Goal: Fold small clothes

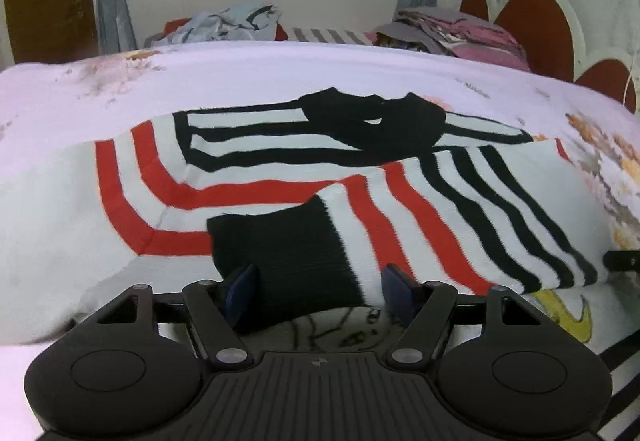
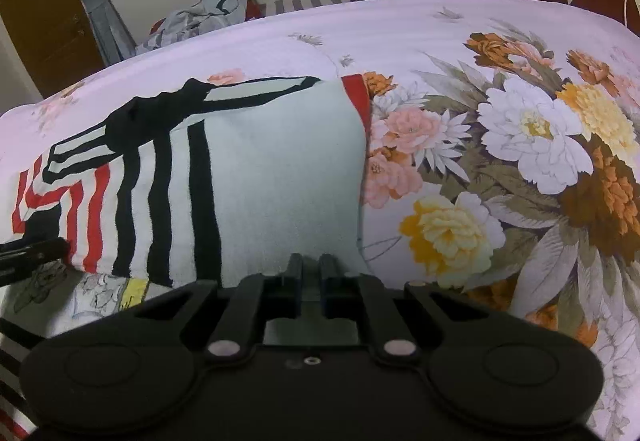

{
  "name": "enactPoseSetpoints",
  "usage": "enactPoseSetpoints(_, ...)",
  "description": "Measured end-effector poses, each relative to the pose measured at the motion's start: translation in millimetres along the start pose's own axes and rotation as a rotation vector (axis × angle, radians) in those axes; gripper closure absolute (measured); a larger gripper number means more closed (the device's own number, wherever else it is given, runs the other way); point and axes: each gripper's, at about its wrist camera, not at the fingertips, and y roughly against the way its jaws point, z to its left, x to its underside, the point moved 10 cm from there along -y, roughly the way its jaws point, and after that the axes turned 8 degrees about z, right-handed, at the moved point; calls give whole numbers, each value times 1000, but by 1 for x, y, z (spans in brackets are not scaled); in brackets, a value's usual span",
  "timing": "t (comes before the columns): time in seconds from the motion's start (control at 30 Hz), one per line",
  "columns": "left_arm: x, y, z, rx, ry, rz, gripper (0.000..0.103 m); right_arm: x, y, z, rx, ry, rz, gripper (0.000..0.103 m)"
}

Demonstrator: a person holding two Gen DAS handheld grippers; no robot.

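- The white knitted sweater with red and black stripes (image 1: 248, 177) lies spread across the middle of the floral pink bedsheet (image 2: 500, 145), one sleeve folded inward over its body.
- The left gripper (image 1: 320, 291), at bottom centre, has its jaws spread wide on either side of the black ribbed cuff (image 1: 280, 241).
- The right gripper (image 2: 310, 281), low in its frame, has its jaws pressed nearly together at the sweater's white hem; whether cloth is pinched between them cannot be told.
- Folded pink and grey laundry (image 1: 460, 29) sits in the upper right.

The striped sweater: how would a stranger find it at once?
On the floral bedsheet, nearest the grippers, lies the striped sweater, spread flat. Unlike the crumpled grey clothes and pink folded pile behind, it is white with red and black stripes.
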Motion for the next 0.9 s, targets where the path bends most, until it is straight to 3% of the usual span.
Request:
enactPoseSetpoints(0.13,1,2,10,-21,7,-4,34,-7,14,4,22,-12,-43,84)
enactPoseSetpoints(0.2,4,4,21,-33,17,3,33,-3,4,2,58,3,14,88)
enactPoseSetpoints(0.27,5,10,37,-32,27,-15,33,-6,8,0,59,-30,6,89)
enactPoseSetpoints(0.33,8,18,63,-46,64,-31,34,-11,17,-1,51,-62,-30,84)
enactPoseSetpoints(0.43,17,33,100,49,166,-49,34,-15,25,5,55,-61,-57,84)
enactPoseSetpoints(0.47,18,39,110,44,198,-55,34,-16,27,9,48,-60,-63,84)
enactPoseSetpoints(0.53,20,52,130,-47,208,-76,34,-17,28,19,36,-53,-69,84)
enactPoseSetpoints(0.63,27,60,168,-84,308,-74,34,-14,24,37,21,-41,-68,84)
enactPoseSetpoints(0.9,53,79,255,-208,424,-89,33,-17,12,80,8,19,-46,83)
